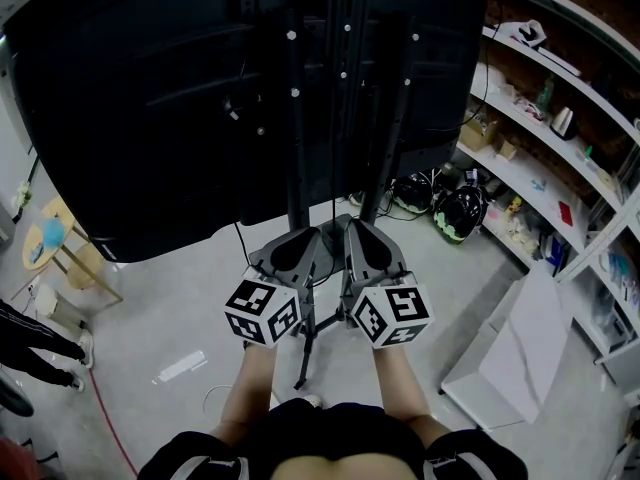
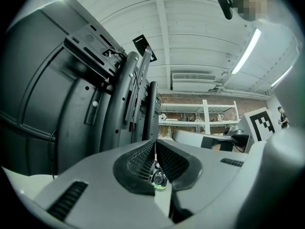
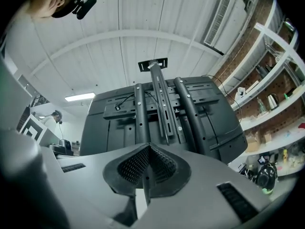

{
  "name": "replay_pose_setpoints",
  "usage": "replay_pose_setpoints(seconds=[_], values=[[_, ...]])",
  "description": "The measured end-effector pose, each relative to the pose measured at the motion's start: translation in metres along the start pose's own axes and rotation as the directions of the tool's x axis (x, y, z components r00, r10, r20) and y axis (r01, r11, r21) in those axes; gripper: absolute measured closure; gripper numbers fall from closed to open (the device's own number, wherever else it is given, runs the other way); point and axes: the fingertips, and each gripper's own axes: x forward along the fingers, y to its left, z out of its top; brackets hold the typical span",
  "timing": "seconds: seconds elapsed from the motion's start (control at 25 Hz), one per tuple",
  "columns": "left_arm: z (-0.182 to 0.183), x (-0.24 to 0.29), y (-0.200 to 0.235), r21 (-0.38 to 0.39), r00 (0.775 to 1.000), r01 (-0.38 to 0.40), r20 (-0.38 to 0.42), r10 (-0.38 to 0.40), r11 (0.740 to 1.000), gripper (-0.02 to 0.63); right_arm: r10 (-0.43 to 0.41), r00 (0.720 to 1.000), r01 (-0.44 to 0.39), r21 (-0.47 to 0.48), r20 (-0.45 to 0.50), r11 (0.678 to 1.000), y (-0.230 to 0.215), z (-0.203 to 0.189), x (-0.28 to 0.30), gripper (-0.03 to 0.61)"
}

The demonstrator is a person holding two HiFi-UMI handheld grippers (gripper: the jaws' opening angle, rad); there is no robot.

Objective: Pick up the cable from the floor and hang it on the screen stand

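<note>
The back of a large black screen (image 1: pixel 150 98) fills the top of the head view, mounted on black stand poles (image 1: pixel 297 118). My two grippers are held side by side just in front of the poles. My left gripper (image 1: pixel 298 243) is shut, and in the left gripper view a small shiny plug (image 2: pixel 157 179) and a thin wire sit pinched between its pads (image 2: pixel 138 161). My right gripper (image 1: pixel 358 236) is shut too, with a thin dark strand (image 3: pixel 144 185) caught in the seam of its pads. A thin black cable (image 1: pixel 334 218) runs down between the grippers. The stand poles (image 3: pixel 159 99) rise close ahead.
Shelves (image 1: pixel 540 158) with small items line the right wall, and a helmet (image 1: pixel 458 211) lies on the floor below them. A white board (image 1: pixel 525 348) leans at the right. A wooden stool (image 1: pixel 60 248) and a person's legs (image 1: pixel 30 343) are at the left. The stand's foot (image 1: pixel 305 348) is below my grippers.
</note>
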Motion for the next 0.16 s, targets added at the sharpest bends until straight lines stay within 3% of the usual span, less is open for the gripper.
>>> replay_pose_setpoints(seconds=[0.16], values=[[-0.0032, 0.0011, 0.003, 0.003, 1.0, 0.005, -0.004, -0.005, 1.0, 0.595, 0.002, 1.0, -0.002, 0.001, -0.005, 1.0, 0.0011, -0.0057, 0.0035, 0.554]])
